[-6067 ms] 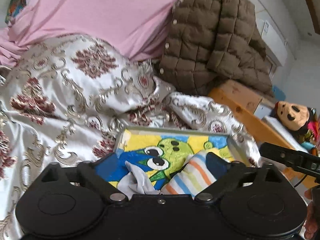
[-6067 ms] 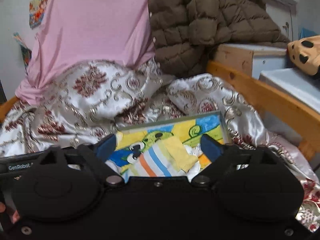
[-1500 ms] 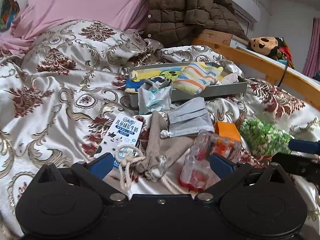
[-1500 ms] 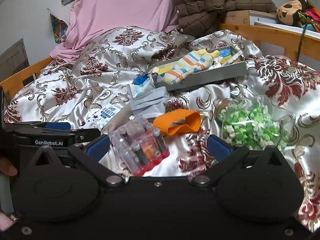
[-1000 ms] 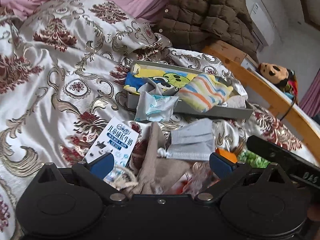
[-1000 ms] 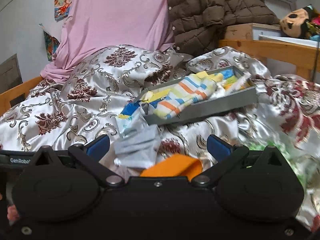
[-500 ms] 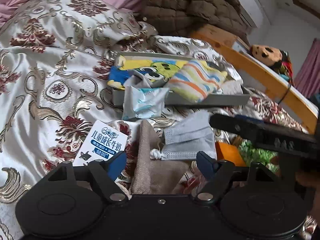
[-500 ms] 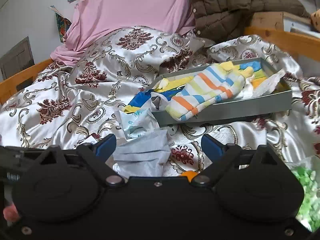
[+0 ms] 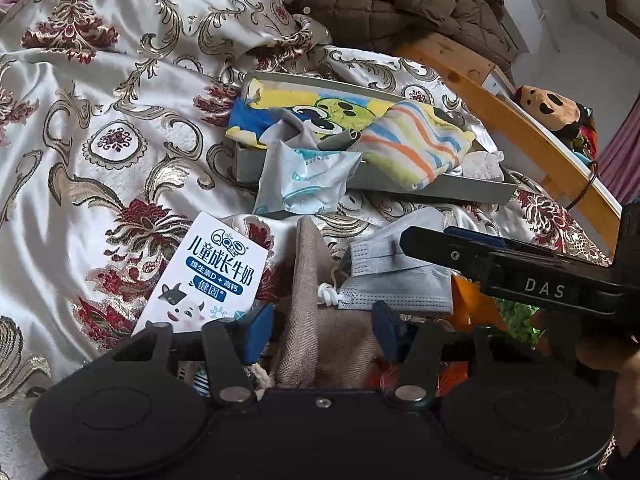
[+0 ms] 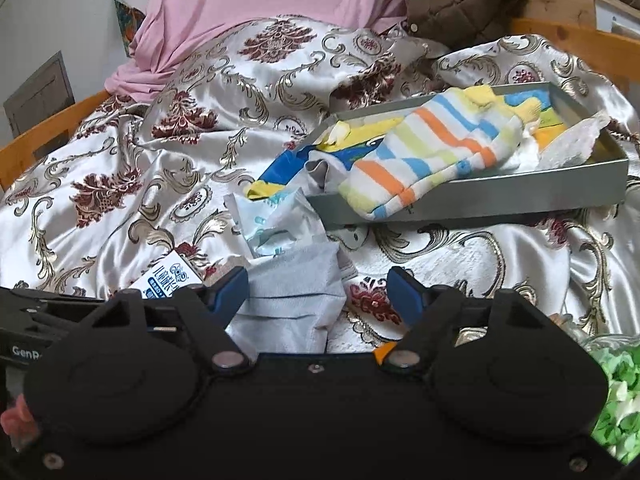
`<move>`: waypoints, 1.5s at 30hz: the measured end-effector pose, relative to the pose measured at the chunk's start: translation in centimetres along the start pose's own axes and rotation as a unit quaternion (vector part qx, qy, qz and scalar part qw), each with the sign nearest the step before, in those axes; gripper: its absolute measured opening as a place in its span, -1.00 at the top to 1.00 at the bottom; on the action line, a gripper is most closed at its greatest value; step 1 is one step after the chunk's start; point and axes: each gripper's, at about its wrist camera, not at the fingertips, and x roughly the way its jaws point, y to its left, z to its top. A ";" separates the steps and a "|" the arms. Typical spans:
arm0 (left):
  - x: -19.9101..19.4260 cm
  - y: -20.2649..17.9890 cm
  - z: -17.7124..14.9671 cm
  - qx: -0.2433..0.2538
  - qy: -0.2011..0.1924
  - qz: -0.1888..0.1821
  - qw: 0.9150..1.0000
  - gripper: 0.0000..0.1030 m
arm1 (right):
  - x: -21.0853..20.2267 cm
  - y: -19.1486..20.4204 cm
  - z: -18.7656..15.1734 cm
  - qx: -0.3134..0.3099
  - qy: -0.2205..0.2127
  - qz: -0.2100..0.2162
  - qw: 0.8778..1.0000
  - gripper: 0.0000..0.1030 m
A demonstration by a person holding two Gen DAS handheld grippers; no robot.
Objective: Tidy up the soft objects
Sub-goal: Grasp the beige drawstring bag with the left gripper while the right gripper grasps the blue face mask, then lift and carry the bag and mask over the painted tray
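Now my left gripper (image 9: 322,326) hangs low over the clutter on the quilt (image 9: 100,128), its jaws having just been closing, about half apart, with the beige pouch (image 9: 320,320) standing up between the blue pads; I cannot tell whether they press it yet. Beside the left pad lies the milk carton (image 9: 212,280). My right gripper (image 10: 318,292) reaches across from the right, its jaws also just narrowing but still apart, the grey mask (image 10: 292,300) lying between them with its left edge close to the left pad and a clear gap to the right one. Just beyond the mask is a crumpled wrapper (image 10: 276,220), draped against the near corner of the grey tray (image 10: 480,200). In the tray rest the striped sock (image 10: 424,156), partly hanging over the front wall, a cartoon cloth (image 9: 320,112) and some white tissue (image 10: 572,144). Something orange (image 9: 468,300) and green bits (image 10: 616,396) lie at the right. A brown jacket (image 9: 400,4) is heaped behind.
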 end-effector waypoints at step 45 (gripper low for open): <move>-7.0 -5.5 8.5 -0.010 -0.169 0.098 0.981 0.90 | -7.2 -3.5 9.0 0.035 -0.208 0.040 0.977 0.92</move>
